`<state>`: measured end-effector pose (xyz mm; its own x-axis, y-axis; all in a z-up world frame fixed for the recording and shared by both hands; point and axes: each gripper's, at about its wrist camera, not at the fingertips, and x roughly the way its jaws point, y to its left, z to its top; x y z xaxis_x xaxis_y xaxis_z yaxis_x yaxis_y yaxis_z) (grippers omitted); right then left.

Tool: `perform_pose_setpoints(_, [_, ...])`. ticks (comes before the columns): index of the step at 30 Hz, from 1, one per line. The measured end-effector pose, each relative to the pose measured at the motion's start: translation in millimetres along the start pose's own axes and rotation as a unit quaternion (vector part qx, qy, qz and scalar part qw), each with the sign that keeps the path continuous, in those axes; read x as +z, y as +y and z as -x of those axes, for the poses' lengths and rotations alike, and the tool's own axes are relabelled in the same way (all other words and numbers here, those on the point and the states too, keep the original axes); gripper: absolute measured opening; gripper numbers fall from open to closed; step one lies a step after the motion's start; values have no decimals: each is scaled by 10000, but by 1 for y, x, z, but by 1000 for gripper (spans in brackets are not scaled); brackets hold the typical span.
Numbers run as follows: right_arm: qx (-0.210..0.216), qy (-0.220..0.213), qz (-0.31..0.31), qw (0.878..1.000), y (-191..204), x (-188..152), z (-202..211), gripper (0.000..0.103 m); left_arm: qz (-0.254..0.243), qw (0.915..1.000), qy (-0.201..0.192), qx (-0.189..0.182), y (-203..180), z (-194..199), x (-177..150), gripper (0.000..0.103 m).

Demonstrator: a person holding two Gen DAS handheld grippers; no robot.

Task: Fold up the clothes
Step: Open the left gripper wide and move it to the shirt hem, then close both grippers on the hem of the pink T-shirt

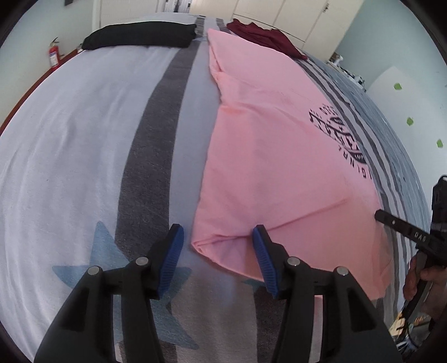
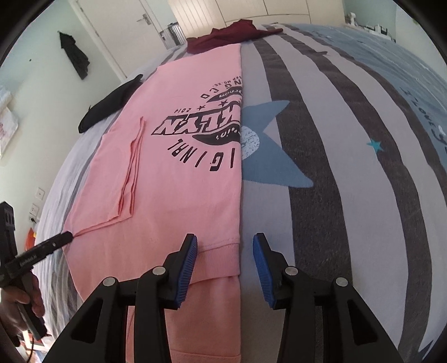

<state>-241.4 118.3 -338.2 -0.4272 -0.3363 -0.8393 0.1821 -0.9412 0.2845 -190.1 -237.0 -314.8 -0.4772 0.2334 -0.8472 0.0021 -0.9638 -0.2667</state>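
Left gripper [image 1: 218,251] jaws apart, gripping nothing; near left corner of pink shirt [image 1: 279,167] lies between the pads, right pad over the fabric, contact unclear. Right gripper [image 2: 225,268] also parted and empty, straddling the shirt's right folded edge at the ribbed hem, left finger over the cloth. Shirt lies folded lengthwise, flat on striped bedsheet [image 2: 349,195], black print up. Maroon garment [image 2: 229,35] at far end, black garment [image 1: 139,36] far left.

place: home bedroom | signs: striped star bedspread [image 2: 349,195], wardrobe doors [image 1: 293,16], door [image 2: 120,30]
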Motion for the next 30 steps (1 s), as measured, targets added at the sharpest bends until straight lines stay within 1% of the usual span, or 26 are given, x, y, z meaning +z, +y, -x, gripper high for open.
perform_pose_setpoints(7, [4,-31,-51,10000,7,-7,-3,39,34,9999,-47,-150,3,-1,1,48])
perform_pose_setpoints(11, [4,-42,-15,10000,15,-10,-6,39,-50,9999,-116,-117,1,-3,2,47])
perform_pose_setpoints(16, [71,-90,-7,9999,15,-13,-7,39,-240,9995,-166,-79,-5,-3,2,29])
perform_pose_setpoints(17, [65,-87,40,9999,15,-13,-7,37,-281,9994,-164,-67,-7,-3,2,23])
perform_pose_setpoints(18, [52,-83,53,9999,15,-13,-7,36,-310,9994,-165,-52,-9,-3,2,22])
perform_pose_setpoints(19, [27,-82,29,10000,14,-12,-7,31,-317,9994,-168,-38,-9,-3,2,21])
perform_pose_setpoints(20, [-15,-82,24,10000,13,-12,-6,20,-316,9994,-170,-31,-10,-3,2,17])
perform_pose_setpoints(22, [-47,-70,77,9999,12,-11,-4,10,-284,9994,-174,-33,-9,-2,2,15])
perform_pose_setpoints(23, [-42,-64,93,9999,12,-10,-3,8,-266,9995,-176,-37,-8,-1,2,14])
perform_pose_setpoints(27, [-49,-73,176,9998,14,-9,1,7,-348,9991,-222,29,-12,5,3,9])
perform_pose_setpoints(30, [-29,-153,212,9997,16,-9,9,6,-396,9987,-333,-24,-17,19,5,8])
